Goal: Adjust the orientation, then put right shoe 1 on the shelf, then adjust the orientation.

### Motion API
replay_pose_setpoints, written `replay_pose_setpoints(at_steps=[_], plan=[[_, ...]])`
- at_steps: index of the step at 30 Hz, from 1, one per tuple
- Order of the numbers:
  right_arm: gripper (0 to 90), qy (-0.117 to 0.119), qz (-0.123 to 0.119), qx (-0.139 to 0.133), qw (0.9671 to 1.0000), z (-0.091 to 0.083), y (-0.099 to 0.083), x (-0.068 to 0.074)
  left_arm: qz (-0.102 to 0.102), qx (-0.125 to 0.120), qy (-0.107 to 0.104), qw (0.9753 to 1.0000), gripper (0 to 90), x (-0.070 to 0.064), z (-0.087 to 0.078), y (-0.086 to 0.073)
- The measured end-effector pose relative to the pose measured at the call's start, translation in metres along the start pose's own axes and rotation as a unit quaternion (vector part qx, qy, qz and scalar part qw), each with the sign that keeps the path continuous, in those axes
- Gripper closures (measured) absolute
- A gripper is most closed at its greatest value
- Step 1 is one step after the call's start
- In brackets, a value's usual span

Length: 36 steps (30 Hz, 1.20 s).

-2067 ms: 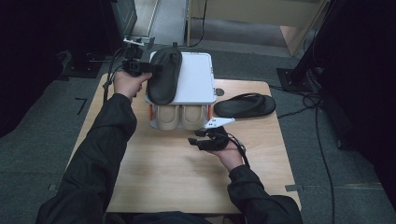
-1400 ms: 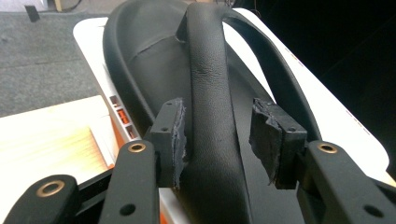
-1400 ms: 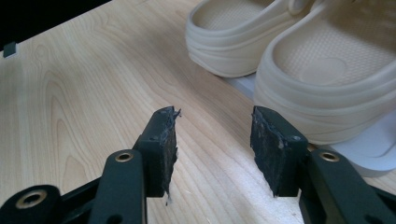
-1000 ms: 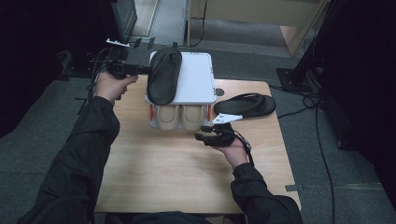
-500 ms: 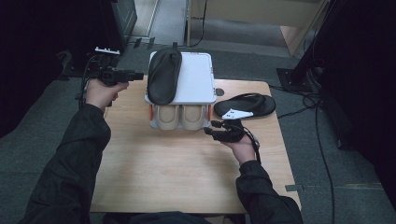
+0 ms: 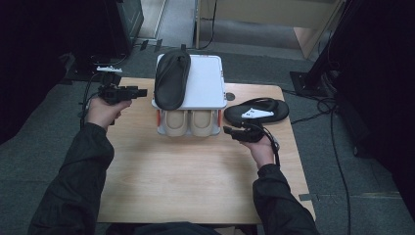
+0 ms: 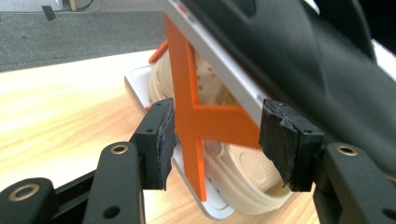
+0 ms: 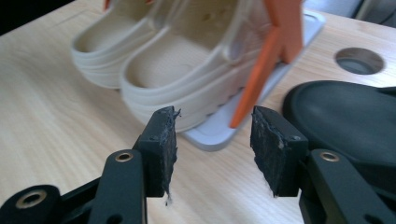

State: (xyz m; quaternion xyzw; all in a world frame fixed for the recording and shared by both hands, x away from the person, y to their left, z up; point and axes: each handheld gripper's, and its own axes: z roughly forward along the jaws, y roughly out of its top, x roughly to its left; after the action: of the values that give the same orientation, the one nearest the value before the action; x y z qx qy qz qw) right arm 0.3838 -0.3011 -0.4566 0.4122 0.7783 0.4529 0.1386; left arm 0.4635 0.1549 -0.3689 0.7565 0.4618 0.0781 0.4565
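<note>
In the high view, one black sandal (image 6: 171,80) lies on the white rack (image 6: 205,88); the other (image 6: 257,110) lies on the table (image 6: 195,186), just beyond the right gripper (image 6: 229,130). The left gripper view shows the left gripper (image 7: 215,135) with jaws apart beside the rack's orange strut (image 7: 189,116). In the right gripper view the jaws are spread, empty, near the beige clogs (image 8: 154,60).

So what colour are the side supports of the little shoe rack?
Orange; the supports show best in the left gripper view, under the white top shelf.

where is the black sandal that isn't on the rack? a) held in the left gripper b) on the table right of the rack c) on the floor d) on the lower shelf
b: the black sandal lies flat on the table, to the right of the rack, just beyond the right gripper, whose jaws are open and empty.
</note>
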Motion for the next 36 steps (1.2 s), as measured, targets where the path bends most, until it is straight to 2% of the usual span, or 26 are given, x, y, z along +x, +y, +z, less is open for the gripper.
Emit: replay_pose_setpoints(at_steps=[3, 8, 14, 18, 19, 22, 25, 27, 28, 31, 34, 36], plan=[[51.0, -0.014, 0.007, 0.001, 0.9999, 0.001, 0.001, -0.009, 0.007, 0.000, 0.003, 1.0000, 45.2, -0.002, 0.002, -0.014], [51.0, -0.031, 0.011, -0.003, 0.9995, 0.003, 0.004, -0.020, 0.012, 0.003, 0.001, 0.9999, 44.1, -0.004, 0.004, -0.028], [51.2, -0.054, 0.021, -0.006, 0.9983, 0.011, 0.008, -0.040, 0.018, -0.005, -0.004, 0.9998, 43.7, -0.006, 0.006, -0.049], [51.2, -0.065, 0.021, -0.007, 0.9977, 0.015, 0.011, -0.048, 0.024, -0.010, -0.005, 0.9996, 42.1, -0.008, 0.006, -0.059], [51.2, -0.067, 0.023, -0.008, 0.9975, 0.016, 0.011, -0.050, 0.029, -0.006, -0.003, 0.9995, 41.9, -0.009, 0.007, -0.061], [51.8, -0.076, 0.028, -0.015, 0.9966, 0.019, 0.009, -0.056, 0.027, -0.001, -0.001, 0.9996, 41.7, -0.009, 0.008, -0.069], [52.4, -0.087, 0.039, -0.016, 0.9953, 0.023, 0.007, -0.062, 0.038, 0.004, -0.001, 0.9993, 41.9, -0.010, 0.010, -0.076], [52.7, -0.092, 0.043, -0.013, 0.9947, 0.026, 0.005, -0.064, 0.034, 0.002, -0.009, 0.9994, 41.9, -0.011, 0.011, -0.082], [52.8, -0.092, 0.042, -0.011, 0.9948, 0.027, 0.004, -0.065, 0.031, 0.005, -0.007, 0.9995, 41.8, -0.012, 0.012, -0.084], [52.3, -0.092, 0.042, 0.009, 0.9948, 0.031, 0.007, -0.069, 0.040, 0.006, -0.007, 0.9991, 40.8, -0.015, 0.013, -0.089], [52.4, -0.102, 0.045, -0.004, 0.9937, 0.035, 0.008, -0.073, 0.042, 0.002, -0.011, 0.9991, 40.8, -0.016, 0.011, -0.093], [52.4, -0.101, 0.049, 0.004, 0.9937, 0.037, 0.008, -0.076, 0.039, 0.005, -0.010, 0.9992, 40.5, -0.016, 0.010, -0.095]])
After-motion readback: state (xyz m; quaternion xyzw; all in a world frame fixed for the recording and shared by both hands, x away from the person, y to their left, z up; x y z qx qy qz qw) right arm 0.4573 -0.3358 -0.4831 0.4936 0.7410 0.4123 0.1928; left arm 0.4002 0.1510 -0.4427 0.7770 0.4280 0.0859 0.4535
